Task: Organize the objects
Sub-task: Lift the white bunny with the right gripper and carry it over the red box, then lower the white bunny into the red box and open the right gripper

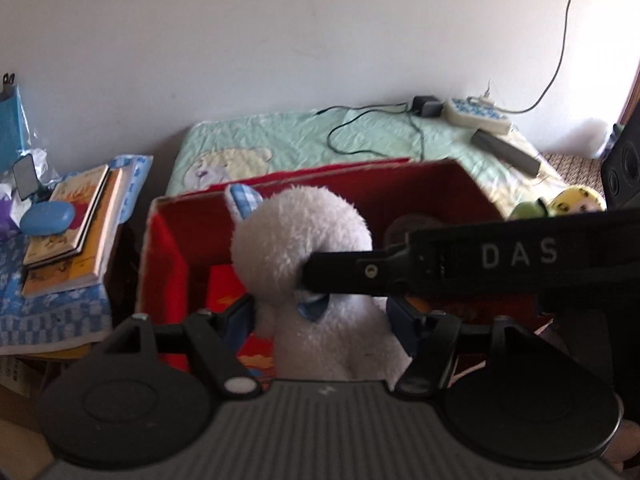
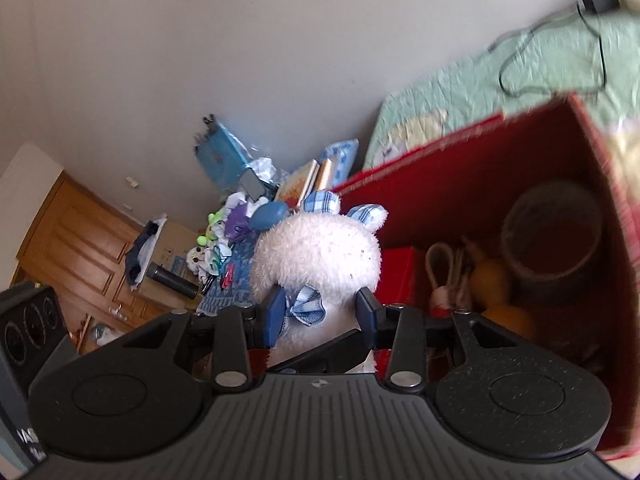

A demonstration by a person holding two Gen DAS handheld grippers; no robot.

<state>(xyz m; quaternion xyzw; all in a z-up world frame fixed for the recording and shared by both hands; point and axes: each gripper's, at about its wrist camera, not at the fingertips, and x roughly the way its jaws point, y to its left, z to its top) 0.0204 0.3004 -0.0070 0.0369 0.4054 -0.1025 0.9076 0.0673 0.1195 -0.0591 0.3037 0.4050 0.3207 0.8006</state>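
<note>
White plush toy (image 1: 304,240): pinched by left gripper (image 1: 320,320) at body, right gripper (image 2: 320,316) at neck; above red box (image 1: 420,184). Lower centred, avoid tape roll (image 2: 552,232), release together.

Plush toy (image 1: 304,240) body hidden behind tools (lower half), red box (image 2: 460,168) far rim blurred

Home bedroom: quilted bear-print bedspread (image 1: 304,140), stacked picture books (image 1: 68,220), wooden cupboard doors (image 2: 76,248)
</note>
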